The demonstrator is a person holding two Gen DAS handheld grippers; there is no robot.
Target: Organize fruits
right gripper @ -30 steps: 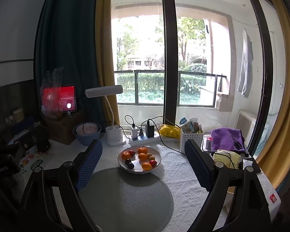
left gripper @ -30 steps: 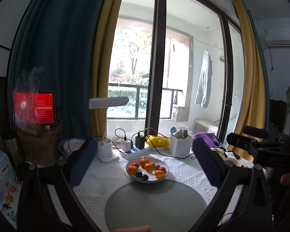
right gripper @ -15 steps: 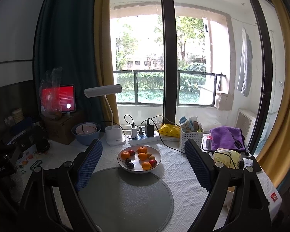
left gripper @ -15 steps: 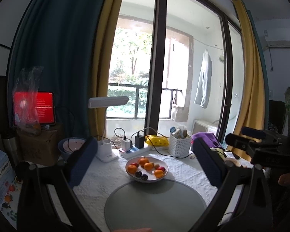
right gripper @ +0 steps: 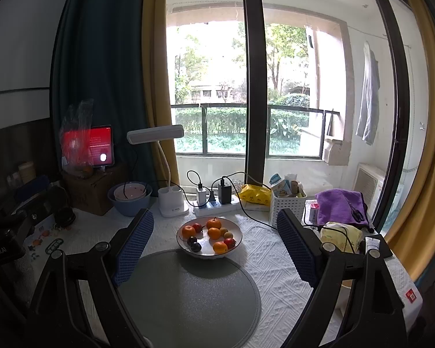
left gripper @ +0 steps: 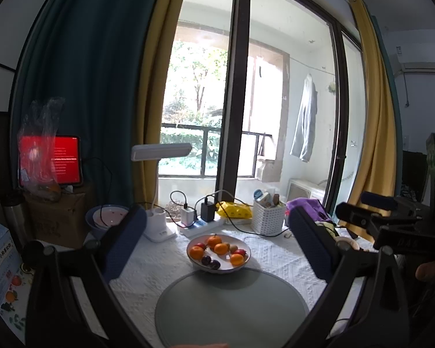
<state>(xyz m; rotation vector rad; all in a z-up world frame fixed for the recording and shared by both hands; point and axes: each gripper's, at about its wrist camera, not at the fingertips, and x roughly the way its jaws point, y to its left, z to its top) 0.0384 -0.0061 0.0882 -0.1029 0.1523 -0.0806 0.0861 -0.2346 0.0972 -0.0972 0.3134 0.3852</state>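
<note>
Fruit bowl (left gripper: 219,253) straight ahead of both my tongs, on the far edge of the round mat (right gripper: 188,295).

It sits level, round, no long axis; oranges, plums and red fruit lie inside. My left tongs (left gripper: 217,243) and right tongs (right gripper: 214,242) hang apart, empty, well short of it.

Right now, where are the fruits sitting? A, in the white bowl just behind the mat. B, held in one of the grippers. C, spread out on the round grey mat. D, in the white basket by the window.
A: the oranges and dark plums lie in the white bowl at the far edge of the round grey mat, whose surface is bare, and both grippers are open and empty.
</note>
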